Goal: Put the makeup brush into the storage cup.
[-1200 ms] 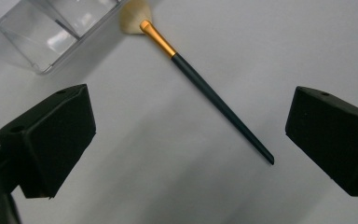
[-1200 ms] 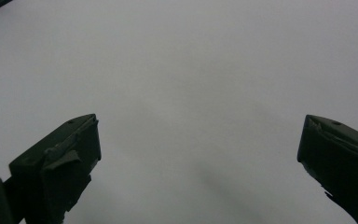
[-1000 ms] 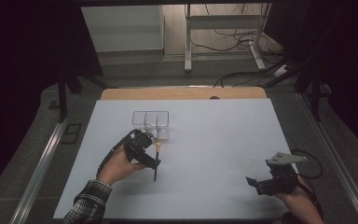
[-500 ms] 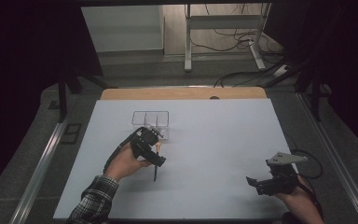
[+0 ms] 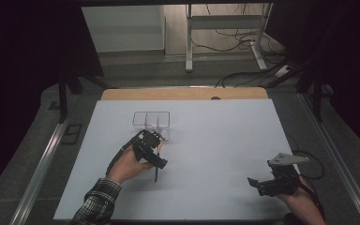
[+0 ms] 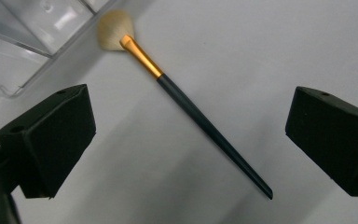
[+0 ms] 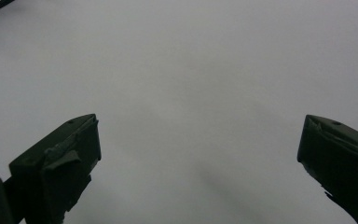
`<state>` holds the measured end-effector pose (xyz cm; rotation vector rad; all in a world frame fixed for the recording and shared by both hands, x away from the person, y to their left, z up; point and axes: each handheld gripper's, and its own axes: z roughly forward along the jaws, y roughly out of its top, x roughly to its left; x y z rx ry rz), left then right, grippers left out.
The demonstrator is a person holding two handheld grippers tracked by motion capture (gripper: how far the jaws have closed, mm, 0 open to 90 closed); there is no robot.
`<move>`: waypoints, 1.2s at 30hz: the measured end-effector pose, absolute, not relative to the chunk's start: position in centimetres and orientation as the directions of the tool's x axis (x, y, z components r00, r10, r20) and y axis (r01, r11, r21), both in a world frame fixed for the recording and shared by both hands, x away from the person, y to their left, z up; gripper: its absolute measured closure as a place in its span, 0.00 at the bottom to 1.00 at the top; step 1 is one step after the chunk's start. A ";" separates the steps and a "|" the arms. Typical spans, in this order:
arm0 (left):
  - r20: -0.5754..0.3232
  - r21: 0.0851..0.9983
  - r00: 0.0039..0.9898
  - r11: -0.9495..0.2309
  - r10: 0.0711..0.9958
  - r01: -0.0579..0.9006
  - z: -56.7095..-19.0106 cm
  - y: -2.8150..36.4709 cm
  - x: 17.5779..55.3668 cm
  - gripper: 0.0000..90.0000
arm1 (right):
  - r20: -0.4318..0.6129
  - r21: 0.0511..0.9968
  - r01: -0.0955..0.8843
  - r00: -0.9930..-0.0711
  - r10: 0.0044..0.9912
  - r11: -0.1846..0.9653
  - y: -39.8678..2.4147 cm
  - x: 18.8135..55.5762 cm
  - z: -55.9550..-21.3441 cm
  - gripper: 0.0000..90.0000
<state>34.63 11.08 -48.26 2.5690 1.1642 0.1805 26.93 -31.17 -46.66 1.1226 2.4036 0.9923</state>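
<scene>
White table (image 5: 215,140) w/ a wooden strip (image 5: 183,93) along its far edge. Metal stand (image 5: 225,28) & loose cables (image 5: 234,75) on the floor behind, possibly power leads.

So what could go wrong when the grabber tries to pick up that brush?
The brush has a thin, tapered handle lying flat on the table, so the open left gripper might pinch beside it or let it slip. Its bristles sit right against the clear organizer, so a bump could shove that box.
</scene>
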 end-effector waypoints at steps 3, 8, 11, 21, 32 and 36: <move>-0.020 0.330 0.658 -0.617 0.752 0.715 -48.7 11.0 34.6 0.02 | 0.013 0.701 0.550 -0.646 0.763 0.454 -31.2 26.9 -46.7 0.00; -0.023 0.324 0.653 -0.613 0.757 0.721 -49.4 10.9 34.6 0.03 | 0.012 0.701 0.550 -0.647 0.762 0.455 -31.2 26.9 -46.7 0.00; -0.025 0.322 0.647 -0.607 0.762 0.726 -49.8 10.9 34.6 0.03 | 0.014 0.701 0.551 -0.646 0.763 0.454 -31.1 26.9 -46.7 0.00; -0.023 0.299 0.632 -0.598 0.775 0.744 -51.2 11.1 34.6 0.05 | 0.013 0.701 0.550 -0.647 0.762 0.455 -31.2 26.9 -46.7 0.00; -0.047 0.293 0.621 -0.583 0.783 0.758 -51.8 11.2 34.7 0.09 | 0.014 0.701 0.551 -0.647 0.763 0.454 -31.1 26.9 -46.7 0.00; -0.064 0.295 0.609 -0.568 0.790 0.768 -51.6 11.3 34.5 0.18 | 0.013 0.701 0.549 -0.648 0.762 0.455 -31.1 26.9 -46.7 0.00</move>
